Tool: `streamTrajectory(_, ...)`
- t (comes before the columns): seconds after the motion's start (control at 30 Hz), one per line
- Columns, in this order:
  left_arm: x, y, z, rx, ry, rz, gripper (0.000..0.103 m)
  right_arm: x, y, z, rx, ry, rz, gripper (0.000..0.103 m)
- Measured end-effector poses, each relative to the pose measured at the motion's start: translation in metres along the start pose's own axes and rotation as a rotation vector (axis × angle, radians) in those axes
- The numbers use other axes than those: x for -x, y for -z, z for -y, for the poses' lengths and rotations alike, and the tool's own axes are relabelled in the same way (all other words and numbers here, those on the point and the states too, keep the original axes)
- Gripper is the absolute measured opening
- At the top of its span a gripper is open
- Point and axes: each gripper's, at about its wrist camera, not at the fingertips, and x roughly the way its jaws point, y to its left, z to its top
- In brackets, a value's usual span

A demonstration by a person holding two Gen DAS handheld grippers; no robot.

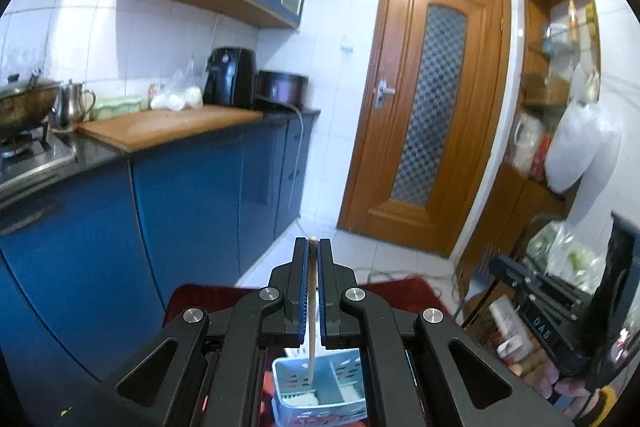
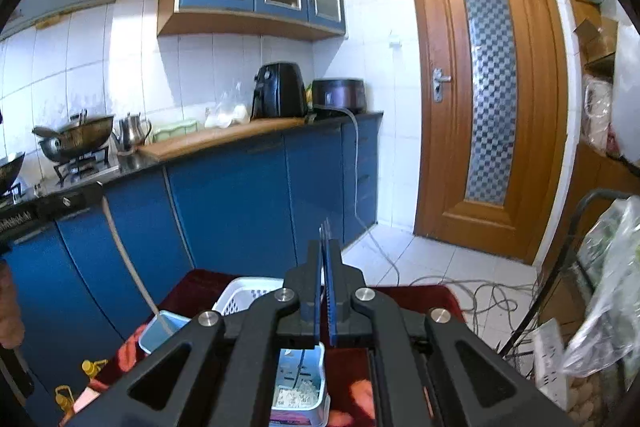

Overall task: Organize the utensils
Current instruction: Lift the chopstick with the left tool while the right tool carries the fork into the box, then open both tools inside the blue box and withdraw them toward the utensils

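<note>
My left gripper is shut on a thin wooden chopstick held upright; its lower end hangs over the light blue perforated utensil basket below. My right gripper is shut on a metal fork, tines up past the fingertips, handle hanging down into a white-and-blue holder. In the right wrist view the left gripper shows at the left with the chopstick reaching down into the blue basket. A white basket stands behind it.
The baskets stand on a dark red cloth. Blue kitchen cabinets with a wooden board, kettle and wok run along the left. A wooden door is ahead. Cables lie on the tiled floor; shelves and bags crowd the right.
</note>
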Motion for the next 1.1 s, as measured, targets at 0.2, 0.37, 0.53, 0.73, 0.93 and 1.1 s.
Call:
streamTrajectory(0.2, -0.040, 0.037, -0.006, -0.006, -0.019, -0.086, 0.004, -0.022, 0.024, -0.003, 0.024, -0.019, -0.072, 0.004)
streamTrajectory(0.37, -0.061, 0.063, -0.011, 0.008, -0.013, -0.148, 0.004, -0.034, 0.038, -0.003, 0.025, -0.034, -0.108, 0.004)
streamTrajectory(0.53, -0.071, 0.079, -0.009, -0.002, -0.010, -0.172, 0.004, -0.038, 0.043, -0.006, 0.027, -0.057, -0.129, 0.004)
streamTrajectory(0.73, -0.074, 0.090, -0.005, -0.010, 0.013, -0.204, 0.005, -0.037, 0.045, -0.003, -0.020, -0.099, -0.142, 0.032)
streamTrajectory(0.93, -0.067, 0.093, -0.001, -0.032, 0.003, -0.219, 0.024, -0.026, 0.038, 0.002, -0.070, -0.116, -0.110, 0.045)
streamTrajectory(1.1, -0.055, 0.093, 0.003, -0.049, -0.003, -0.200, 0.046, -0.010, 0.035, 0.007, -0.107, -0.127, -0.090, 0.056)
